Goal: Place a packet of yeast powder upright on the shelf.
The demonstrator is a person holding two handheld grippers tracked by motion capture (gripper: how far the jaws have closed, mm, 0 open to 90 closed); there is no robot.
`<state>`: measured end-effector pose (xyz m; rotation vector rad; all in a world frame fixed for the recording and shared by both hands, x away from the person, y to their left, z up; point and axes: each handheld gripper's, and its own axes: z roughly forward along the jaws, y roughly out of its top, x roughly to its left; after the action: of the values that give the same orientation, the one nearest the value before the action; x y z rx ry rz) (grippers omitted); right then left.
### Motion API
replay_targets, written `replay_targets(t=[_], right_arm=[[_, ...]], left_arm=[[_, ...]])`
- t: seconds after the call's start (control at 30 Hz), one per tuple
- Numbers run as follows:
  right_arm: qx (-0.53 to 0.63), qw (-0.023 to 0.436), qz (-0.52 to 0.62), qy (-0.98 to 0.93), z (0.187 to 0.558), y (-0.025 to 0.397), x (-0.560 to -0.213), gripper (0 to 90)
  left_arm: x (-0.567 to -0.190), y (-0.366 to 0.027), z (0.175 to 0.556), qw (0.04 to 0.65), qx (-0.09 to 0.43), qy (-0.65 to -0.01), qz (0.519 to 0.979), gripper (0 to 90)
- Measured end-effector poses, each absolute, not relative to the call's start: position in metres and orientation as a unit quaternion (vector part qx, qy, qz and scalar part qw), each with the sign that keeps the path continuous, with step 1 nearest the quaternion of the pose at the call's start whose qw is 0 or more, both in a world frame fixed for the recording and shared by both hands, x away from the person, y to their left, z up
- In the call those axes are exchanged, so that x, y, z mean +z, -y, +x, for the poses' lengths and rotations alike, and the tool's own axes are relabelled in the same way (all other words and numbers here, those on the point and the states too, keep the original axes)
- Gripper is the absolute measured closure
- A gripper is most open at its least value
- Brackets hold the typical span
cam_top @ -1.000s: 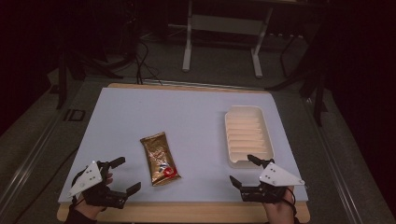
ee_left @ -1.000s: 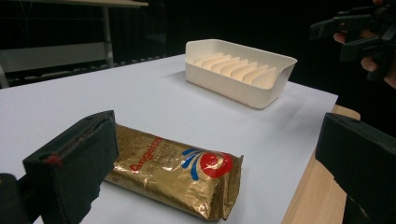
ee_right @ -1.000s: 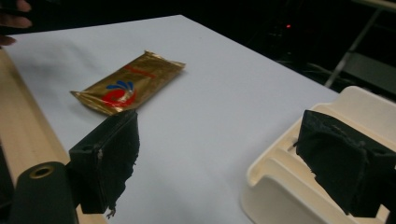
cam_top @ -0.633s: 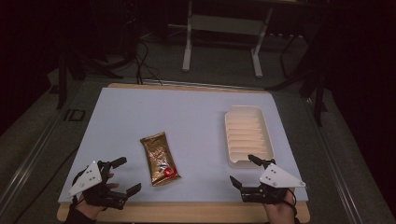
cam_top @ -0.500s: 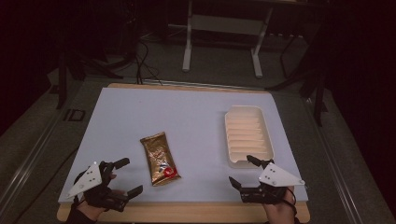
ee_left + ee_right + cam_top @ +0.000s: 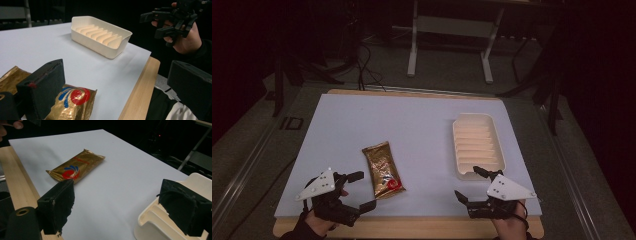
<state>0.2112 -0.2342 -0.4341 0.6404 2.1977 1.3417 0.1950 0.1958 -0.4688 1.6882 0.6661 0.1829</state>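
A gold snack packet (image 6: 383, 170) is lying flat on the table (image 6: 412, 125), just beside the left tool (image 6: 360, 190), which is hovering with jaws spread wide and gripping nothing. The right tool (image 6: 471, 184) is also hanging open, near the front end of a cream ribbed tray (image 6: 477, 145), well apart from the packet.

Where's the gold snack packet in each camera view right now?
High view: the gold packet lies left of centre, near the left gripper.
Left gripper view: bottom left, partly behind a jaw.
Right gripper view: upper left.
Shared landmark: the cream tray.
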Motion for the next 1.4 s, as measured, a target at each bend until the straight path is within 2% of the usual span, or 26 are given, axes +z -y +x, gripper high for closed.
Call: replay_targets(t=[0.6, 1.4], right_arm=[[0.499, 0.260, 0.222, -0.796, 0.209, 0.224, -0.433, 10.7], [0.498, 0.249, 0.227, -0.799, 0.209, 0.223, -0.432, 10.9]], left_arm=[[-0.445, -0.197, 0.224, 0.587, 0.133, -0.279, 0.748, 2.0], [-0.455, -0.198, 0.282, 0.561, 0.152, -0.300, 0.757, 3.4]])
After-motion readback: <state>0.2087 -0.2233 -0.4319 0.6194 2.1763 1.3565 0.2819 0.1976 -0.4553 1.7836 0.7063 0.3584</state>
